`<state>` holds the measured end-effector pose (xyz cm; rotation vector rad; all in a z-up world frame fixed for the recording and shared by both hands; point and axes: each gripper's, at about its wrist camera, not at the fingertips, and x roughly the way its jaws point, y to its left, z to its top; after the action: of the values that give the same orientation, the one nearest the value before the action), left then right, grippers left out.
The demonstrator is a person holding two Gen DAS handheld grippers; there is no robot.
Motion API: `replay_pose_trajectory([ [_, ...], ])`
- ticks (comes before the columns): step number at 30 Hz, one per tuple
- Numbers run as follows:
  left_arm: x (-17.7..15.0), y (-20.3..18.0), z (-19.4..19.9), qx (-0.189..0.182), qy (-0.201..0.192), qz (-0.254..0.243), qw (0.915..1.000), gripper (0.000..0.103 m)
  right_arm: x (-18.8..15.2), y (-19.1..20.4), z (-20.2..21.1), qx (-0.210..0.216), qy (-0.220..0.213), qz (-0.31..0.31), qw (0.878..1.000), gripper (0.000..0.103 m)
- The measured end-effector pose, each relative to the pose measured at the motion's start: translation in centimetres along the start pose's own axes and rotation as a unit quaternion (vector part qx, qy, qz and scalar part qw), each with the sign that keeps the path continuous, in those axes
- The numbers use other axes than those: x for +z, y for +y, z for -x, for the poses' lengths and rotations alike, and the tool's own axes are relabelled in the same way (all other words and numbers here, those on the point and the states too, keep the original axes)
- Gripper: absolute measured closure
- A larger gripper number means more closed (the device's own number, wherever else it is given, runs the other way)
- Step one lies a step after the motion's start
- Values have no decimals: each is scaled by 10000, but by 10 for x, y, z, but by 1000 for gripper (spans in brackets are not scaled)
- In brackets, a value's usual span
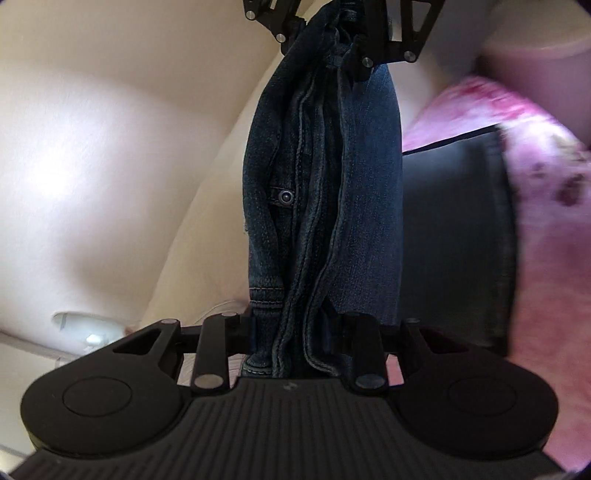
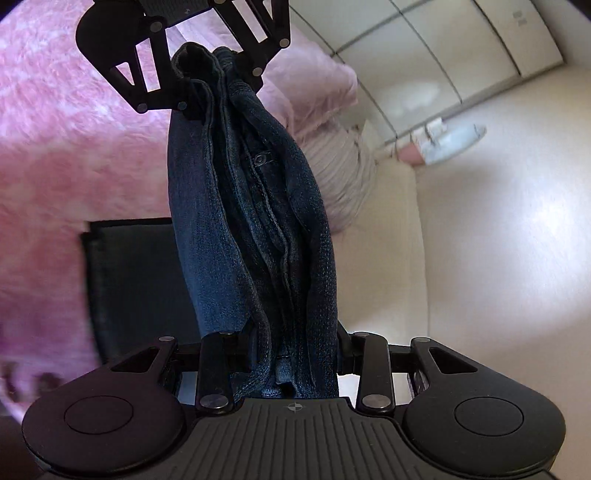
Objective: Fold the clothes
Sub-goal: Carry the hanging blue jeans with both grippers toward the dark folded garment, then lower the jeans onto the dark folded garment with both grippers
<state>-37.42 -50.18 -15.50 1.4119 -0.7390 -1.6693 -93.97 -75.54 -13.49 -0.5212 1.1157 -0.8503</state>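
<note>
A bunched pair of dark blue jeans (image 1: 325, 184) hangs stretched between my two grippers, off the ground. In the left wrist view my left gripper (image 1: 295, 332) is shut on the near end of the denim. My right gripper (image 1: 332, 33) clamps the far end at the top of that frame. The right wrist view mirrors this. There the jeans (image 2: 251, 229) run from my right gripper (image 2: 295, 350), shut on the waistband end, up to my left gripper (image 2: 207, 74). A rivet button shows on the fabric.
A fluffy pink blanket (image 2: 74, 147) covers a bed beside the jeans, also the blanket (image 1: 535, 184). A flat black item (image 2: 133, 277) lies below the denim. Cream floor (image 2: 498, 240), white wardrobe doors (image 2: 443, 55), a pale striped cloth (image 2: 343, 173) and a white object (image 2: 454, 140) lie beyond.
</note>
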Motion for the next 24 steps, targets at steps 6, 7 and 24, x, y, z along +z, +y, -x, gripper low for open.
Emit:
replay_pose_trajectory([
  [6, -7, -101, -71, -163, 427, 170, 9988, 76, -62, 48, -71, 28, -317, 160, 9994, 67],
  [7, -10, -126, -81, -432, 529, 136, 9976, 76, -74, 68, -85, 259, -221, 185, 9992, 67],
  [24, -50, -152, -78, -416, 258, 216, 9986, 76, -112, 94, -88, 800, 4, -520, 9954, 66],
])
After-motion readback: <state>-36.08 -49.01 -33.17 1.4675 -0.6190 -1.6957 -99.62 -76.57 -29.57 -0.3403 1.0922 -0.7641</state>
